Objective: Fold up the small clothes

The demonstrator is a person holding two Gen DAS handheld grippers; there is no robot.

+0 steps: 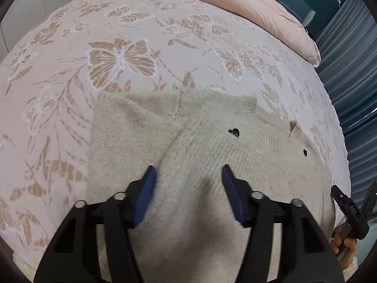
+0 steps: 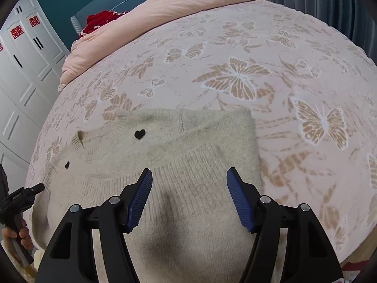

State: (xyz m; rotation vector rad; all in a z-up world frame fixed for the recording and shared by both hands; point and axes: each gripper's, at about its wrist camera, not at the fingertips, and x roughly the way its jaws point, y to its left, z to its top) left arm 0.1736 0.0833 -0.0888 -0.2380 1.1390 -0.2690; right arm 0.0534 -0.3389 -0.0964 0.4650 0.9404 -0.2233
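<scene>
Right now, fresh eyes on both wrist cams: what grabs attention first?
A fuzzy cream knit sweater with small black heart patches lies partly folded in the near middle of the pink butterfly-print bedspread. Both grippers hover open over it, the left gripper and right gripper, holding nothing. A rolled pink duvet lies along the far edge of the bed.

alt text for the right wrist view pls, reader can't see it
The open right gripper hovers over a cream knit sweater with small black hearts, partly folded on a pink butterfly-print bedspread. The left gripper enters at the left edge; a pink duvet lies at the bed's far end.
</scene>
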